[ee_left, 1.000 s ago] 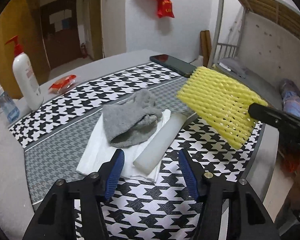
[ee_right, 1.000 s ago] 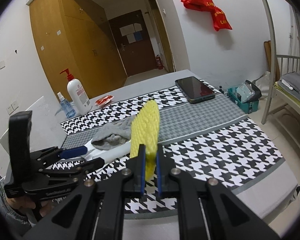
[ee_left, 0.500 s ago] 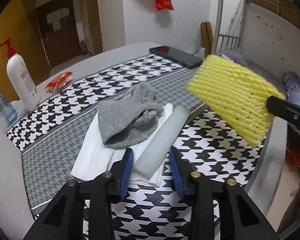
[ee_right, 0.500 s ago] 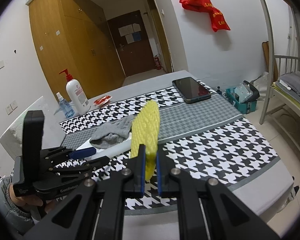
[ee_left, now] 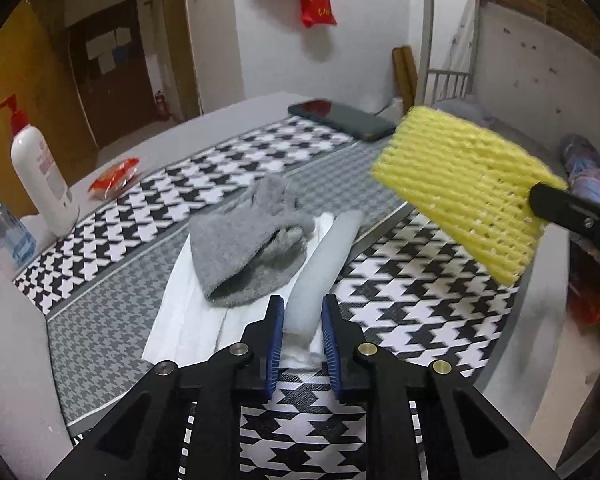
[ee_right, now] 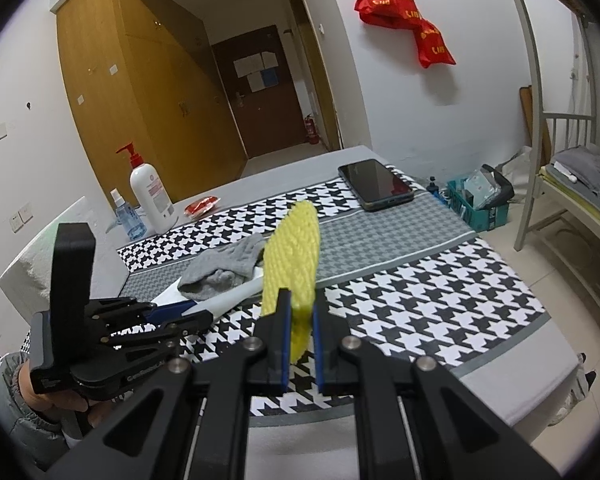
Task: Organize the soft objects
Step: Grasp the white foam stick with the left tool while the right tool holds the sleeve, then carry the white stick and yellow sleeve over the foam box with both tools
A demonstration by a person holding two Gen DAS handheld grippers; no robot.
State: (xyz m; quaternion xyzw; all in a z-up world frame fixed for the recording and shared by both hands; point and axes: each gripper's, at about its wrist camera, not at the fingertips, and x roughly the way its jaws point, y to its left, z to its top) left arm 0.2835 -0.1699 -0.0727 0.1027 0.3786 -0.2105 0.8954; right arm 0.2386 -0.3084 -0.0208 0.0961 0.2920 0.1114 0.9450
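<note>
A grey sock lies on a folded white cloth on the houndstooth table. A white foam tube lies along the cloth's right side. My left gripper has its blue pads closed around the tube's near end; it also shows in the right wrist view. My right gripper is shut on a yellow foam net and holds it in the air above the table's right part; the net shows in the left wrist view.
A phone lies at the far edge. A pump bottle, a small blue spray bottle and a red packet stand at the far left. The table's right edge drops to the floor; a bunk bed frame stands right.
My left gripper moved forward and closed from wide open onto the near end of the foam tube. The right gripper lifted the yellow net slightly up and right.
</note>
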